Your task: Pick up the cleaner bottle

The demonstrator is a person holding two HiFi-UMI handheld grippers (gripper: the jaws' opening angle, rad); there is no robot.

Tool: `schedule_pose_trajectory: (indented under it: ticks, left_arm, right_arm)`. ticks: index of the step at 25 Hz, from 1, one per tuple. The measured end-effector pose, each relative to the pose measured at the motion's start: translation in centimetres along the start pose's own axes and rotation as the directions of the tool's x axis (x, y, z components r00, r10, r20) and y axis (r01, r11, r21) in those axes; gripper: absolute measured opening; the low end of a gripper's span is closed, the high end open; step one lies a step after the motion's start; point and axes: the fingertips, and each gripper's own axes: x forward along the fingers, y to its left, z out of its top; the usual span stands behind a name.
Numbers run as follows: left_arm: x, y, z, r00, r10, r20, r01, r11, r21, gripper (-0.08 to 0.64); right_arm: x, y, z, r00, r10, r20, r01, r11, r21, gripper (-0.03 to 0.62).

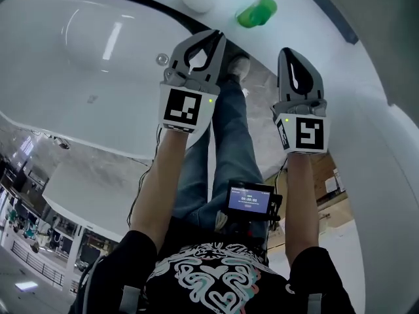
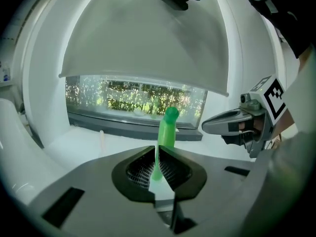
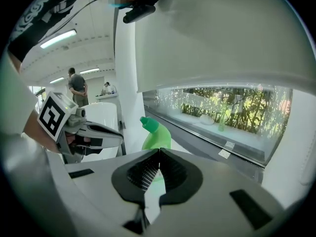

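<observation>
Noted green bottle [image 1: 256,12] upright on white ledge [image 1: 314,34], ahead of and between left claw [image 1: 211,39] and right claw [image 1: 289,53], both closed, empty; judged nearer the right.

Lighting: bright, white and even in all views. Ceiling strip lights [image 3: 57,38] are glowing in the right gripper view. A long streak of glare is lying on the glossy white tub [image 1: 111,41] in the head view. Daylight is pouring through the window [image 2: 138,100], overexposing the foliage behind it. Shadows: faint, diffuse. Distortion: both gripper views are bowing heavily, corners going black. Focus: the cleaner bottle [image 2: 168,127] is showing slightly soft.
</observation>
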Motion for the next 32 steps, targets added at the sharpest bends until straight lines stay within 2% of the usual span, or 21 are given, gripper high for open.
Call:
schedule_pose_trajectory:
  ticks: [4, 12, 15, 21, 28, 32]
  left_arm:
    - [0.8, -0.4, -1.5, 0.999, -0.037, -0.040, 0.037, 0.999, 0.008, 0.018]
    - [2.3, -0.5, -3.0, 0.996, -0.033, -0.080, 0.033, 0.999, 0.002, 0.019]
    - [2.8, -0.4, -2.7, 0.995, -0.043, -0.088, 0.045, 0.999, 0.024, 0.019]
    - [6.9, -2.1, -3.1, 0.996, -0.038, -0.075, 0.042, 0.998, 0.044, 0.020]
    - [8.0, -2.3, -3.5, 0.996, -0.036, -0.087, 0.041, 0.997, 0.058, 0.025]
    - [8.6, -2.5, -4.5, 0.994, -0.049, -0.101, 0.057, 0.995, 0.085, 0.148]
  right_arm:
    - [0.5, -0.2, -0.6, 1.000, 0.001, -0.013, -0.001, 1.000, 0.007, 0.028]
    - [1.5, -0.6, -1.4, 1.000, 0.004, -0.023, -0.004, 1.000, 0.029, 0.028]
    - [2.4, -0.6, -0.9, 1.000, 0.009, -0.028, -0.008, 0.999, 0.033, 0.028]
    - [3.5, -4.5, -3.0, 0.999, -0.014, -0.049, 0.016, 0.999, 0.043, 0.028]
    - [4.0, -5.6, -3.6, 0.998, -0.017, -0.059, 0.019, 0.999, 0.034, 0.028]
    - [4.4, -6.2, -4.0, 0.998, -0.022, -0.065, 0.025, 0.999, 0.042, 0.028]
